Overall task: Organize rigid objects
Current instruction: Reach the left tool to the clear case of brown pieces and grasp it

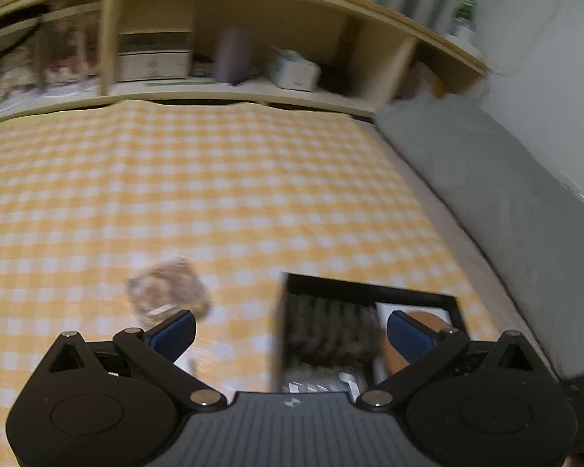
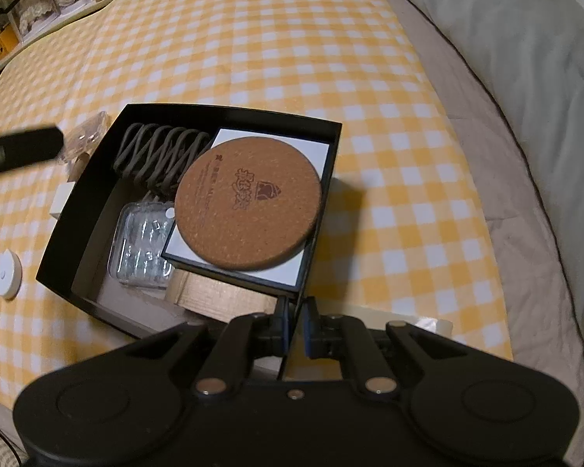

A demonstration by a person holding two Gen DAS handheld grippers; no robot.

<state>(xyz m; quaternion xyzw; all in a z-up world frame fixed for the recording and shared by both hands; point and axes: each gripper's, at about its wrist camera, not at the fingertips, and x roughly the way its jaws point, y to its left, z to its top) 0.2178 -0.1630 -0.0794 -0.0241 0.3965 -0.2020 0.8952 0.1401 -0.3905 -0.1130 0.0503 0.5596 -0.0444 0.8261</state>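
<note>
Black cardboard box (image 2: 97,210) on checked yellow cloth (image 2: 292,39), wide bare cloth beyond. Round cork coaster (image 2: 249,204) inside. Right gripper (image 2: 296,330) clamped on near wall; left gripper (image 1: 290,330) spread wide, holding nothing.

A matt black cardboard box (image 2: 78,210) holds a round, grainy brown cork coaster (image 2: 249,204), a glossy clear plastic case (image 2: 142,249) and a dull grey wire coil (image 2: 159,151), on soft yellow-and-white checked cloth (image 2: 292,46).

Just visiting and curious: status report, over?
Left gripper open, empty. Right gripper pinching black box wall. Cork coaster inside. Nothing blocking.
</note>
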